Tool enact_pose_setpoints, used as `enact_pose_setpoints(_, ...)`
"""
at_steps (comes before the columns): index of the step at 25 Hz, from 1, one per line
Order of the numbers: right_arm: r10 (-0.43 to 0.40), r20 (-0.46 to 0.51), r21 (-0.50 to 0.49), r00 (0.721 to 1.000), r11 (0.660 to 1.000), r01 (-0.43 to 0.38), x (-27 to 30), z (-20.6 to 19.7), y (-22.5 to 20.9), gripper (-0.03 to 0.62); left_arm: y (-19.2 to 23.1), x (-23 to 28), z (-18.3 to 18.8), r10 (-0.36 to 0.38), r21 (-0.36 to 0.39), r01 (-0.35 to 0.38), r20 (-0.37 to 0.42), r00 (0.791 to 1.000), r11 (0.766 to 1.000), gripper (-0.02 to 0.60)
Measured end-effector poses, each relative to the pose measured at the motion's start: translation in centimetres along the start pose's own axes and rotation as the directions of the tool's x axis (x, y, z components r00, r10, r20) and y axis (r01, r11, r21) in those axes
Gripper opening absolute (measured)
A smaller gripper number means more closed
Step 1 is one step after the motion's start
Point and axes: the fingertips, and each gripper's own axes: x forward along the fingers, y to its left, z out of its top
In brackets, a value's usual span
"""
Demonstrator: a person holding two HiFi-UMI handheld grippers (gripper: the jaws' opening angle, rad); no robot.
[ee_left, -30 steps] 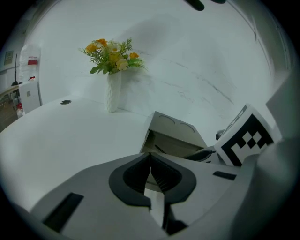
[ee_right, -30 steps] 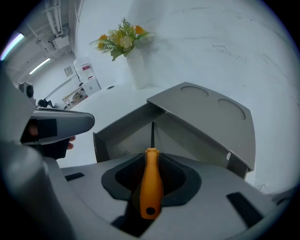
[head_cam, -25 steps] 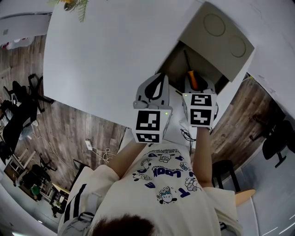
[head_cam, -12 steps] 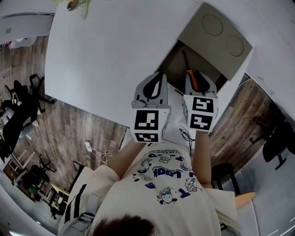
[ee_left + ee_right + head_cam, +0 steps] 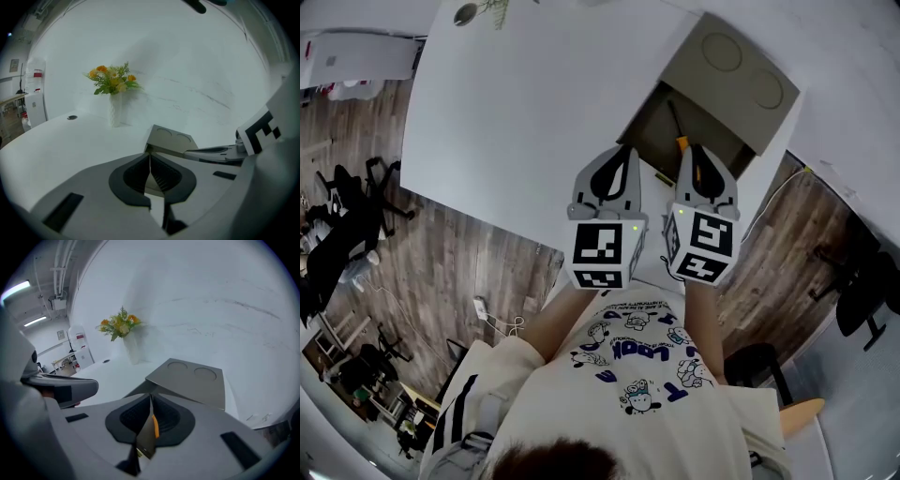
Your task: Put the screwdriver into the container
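An open grey-brown container (image 5: 649, 128) stands at the table's right side, its lid (image 5: 731, 75) tipped up behind it. Inside lies the screwdriver (image 5: 674, 122), black shaft and orange handle end toward me. My right gripper (image 5: 698, 152) sits just short of the container's near edge, shut with nothing held; through the slit under its tips I see the orange handle (image 5: 155, 425) and the lid (image 5: 194, 380). My left gripper (image 5: 622, 152) is beside it, shut and empty, pointing at the container (image 5: 168, 138).
A white vase of orange and yellow flowers (image 5: 114, 101) stands at the far end of the white table (image 5: 525, 103), with a small dark round object (image 5: 71, 117) left of it. Chairs (image 5: 342, 202) stand on the wooden floor left of the table's edge.
My right gripper has drawn back toward me, off the screwdriver's orange handle. The screwdriver stays lying in the container. The left gripper has hardly moved.
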Motion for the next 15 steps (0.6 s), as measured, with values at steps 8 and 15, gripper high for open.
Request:
enact_pose_setpoints(8, -0.046, 0.074, 0.022, 0.996, 0.999, 0.045, -2.8, 1.8, 1.3, 0.040, -0.5, -2.0, 2.3, -0.046, 0.043, 0.044, 0.045, 0.998, 0.998, 0.021)
enact_pose_setpoints(15, -0.089, 0.126, 0.041, 0.988, 0.996, 0.084, -5.2, 3.2, 2.2, 0.039, -0.8, -4.0, 4.4, -0.091, 0.081, 0.084, 0.089, 0.992, 0.993, 0.021)
